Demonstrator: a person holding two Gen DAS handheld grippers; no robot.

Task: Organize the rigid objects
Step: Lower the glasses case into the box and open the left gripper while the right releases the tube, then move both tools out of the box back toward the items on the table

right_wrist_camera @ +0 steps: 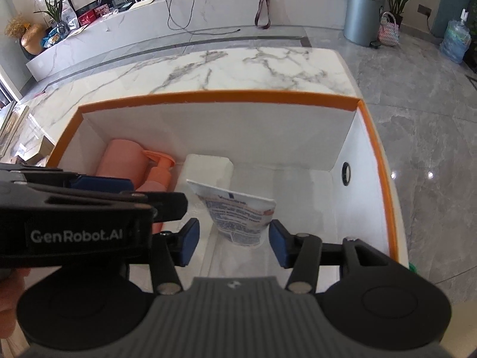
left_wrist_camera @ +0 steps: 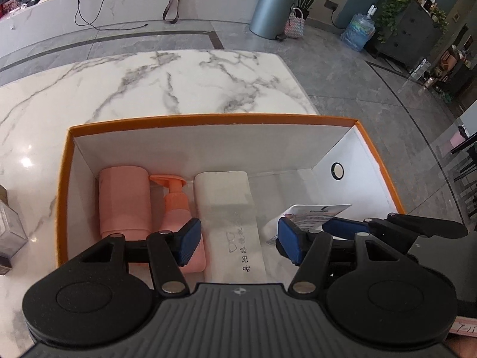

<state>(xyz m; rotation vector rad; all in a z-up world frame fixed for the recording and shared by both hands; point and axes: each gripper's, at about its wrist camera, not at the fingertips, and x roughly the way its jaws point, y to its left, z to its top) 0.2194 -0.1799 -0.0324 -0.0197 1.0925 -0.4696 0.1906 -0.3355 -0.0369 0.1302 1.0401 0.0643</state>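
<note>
An orange-rimmed white box (left_wrist_camera: 208, 117) (right_wrist_camera: 208, 97) stands on the marble table. Inside lie a pink cylinder (left_wrist_camera: 125, 200) (right_wrist_camera: 123, 161), a pink pump bottle (left_wrist_camera: 176, 205) (right_wrist_camera: 159, 173) and a white case (left_wrist_camera: 229, 211) (right_wrist_camera: 208, 165) with black lettering. A white tube (right_wrist_camera: 238, 217) with blue print rests tilted in the box between my right gripper's (right_wrist_camera: 234, 243) open fingers, not clamped. It also shows in the left wrist view (left_wrist_camera: 310, 214). My left gripper (left_wrist_camera: 237, 240) is open and empty above the white case, right beside the right gripper.
A clear grey container (left_wrist_camera: 10, 232) stands on the table left of the box. The table's right edge (left_wrist_camera: 298, 83) drops to grey floor. A grey bin (left_wrist_camera: 272, 9), woven bag (left_wrist_camera: 295, 24) and water jug (left_wrist_camera: 357, 31) stand beyond.
</note>
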